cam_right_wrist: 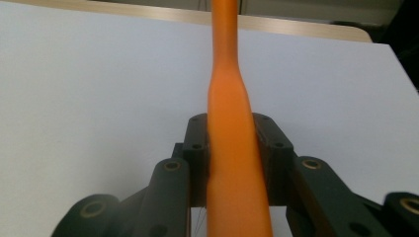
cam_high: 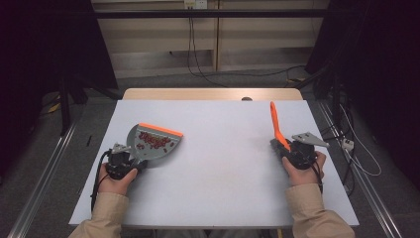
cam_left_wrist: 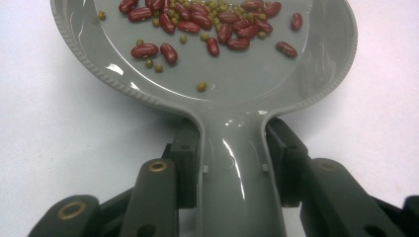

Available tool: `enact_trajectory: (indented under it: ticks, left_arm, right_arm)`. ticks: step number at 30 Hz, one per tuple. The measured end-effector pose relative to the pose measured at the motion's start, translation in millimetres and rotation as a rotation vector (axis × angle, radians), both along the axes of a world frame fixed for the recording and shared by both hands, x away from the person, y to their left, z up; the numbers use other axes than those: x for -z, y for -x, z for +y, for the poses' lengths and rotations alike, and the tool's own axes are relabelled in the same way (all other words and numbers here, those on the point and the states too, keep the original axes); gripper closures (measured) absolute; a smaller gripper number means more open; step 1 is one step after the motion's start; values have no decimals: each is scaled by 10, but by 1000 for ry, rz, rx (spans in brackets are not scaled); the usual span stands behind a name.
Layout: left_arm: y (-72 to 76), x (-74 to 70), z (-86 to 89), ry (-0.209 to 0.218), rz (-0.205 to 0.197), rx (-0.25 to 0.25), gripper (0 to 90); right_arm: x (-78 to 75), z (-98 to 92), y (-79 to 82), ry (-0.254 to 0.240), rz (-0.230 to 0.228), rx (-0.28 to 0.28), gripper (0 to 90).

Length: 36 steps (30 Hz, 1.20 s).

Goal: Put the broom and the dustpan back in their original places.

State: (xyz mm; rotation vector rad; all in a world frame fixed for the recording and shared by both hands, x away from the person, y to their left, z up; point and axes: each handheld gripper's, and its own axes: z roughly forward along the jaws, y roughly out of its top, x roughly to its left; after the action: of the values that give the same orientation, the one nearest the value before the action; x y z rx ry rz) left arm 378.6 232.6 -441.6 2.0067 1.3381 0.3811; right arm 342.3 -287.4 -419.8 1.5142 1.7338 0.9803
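Note:
A grey dustpan with an orange front lip lies on the white table at the left. Red kidney beans and small green beans are scattered in its pan. My left gripper is shut on the dustpan's grey handle, one jaw pressing each side. At the right, my right gripper is shut on an orange brush handle that points away over the table. In the high view the brush's dark bristles sit just beside the gripper.
A strip of wooden tabletop shows behind the white one. Cables run over the floor behind the table, and metal rails lie on both sides. The broad middle of the white surface separates the two hands.

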Motion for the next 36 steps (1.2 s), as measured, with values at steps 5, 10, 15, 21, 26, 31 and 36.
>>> enact_trajectory:
  ticks: [5,10,15,21,26,31,36]
  left_arm:
    - [-37,34,-2,0,21,-15,627]
    - [-29,33,-12,5,16,-21,623]
    - [-2,18,-32,39,11,-15,561]
    - [48,21,-82,65,9,2,505]
    - [97,9,-114,73,4,32,476]
    - [148,-29,-118,105,-24,49,401]
    - [245,-103,-69,150,-86,86,212]
  right_arm:
    - [51,-68,-45,38,9,32,711]
    - [109,-28,-42,51,11,34,710]
    - [120,50,-34,43,7,27,700]
    - [126,190,-38,22,9,12,684]
    - [146,256,-62,-14,8,12,666]
    - [159,285,-57,-119,-19,-23,614]
    - [98,321,26,-163,-50,-107,446]
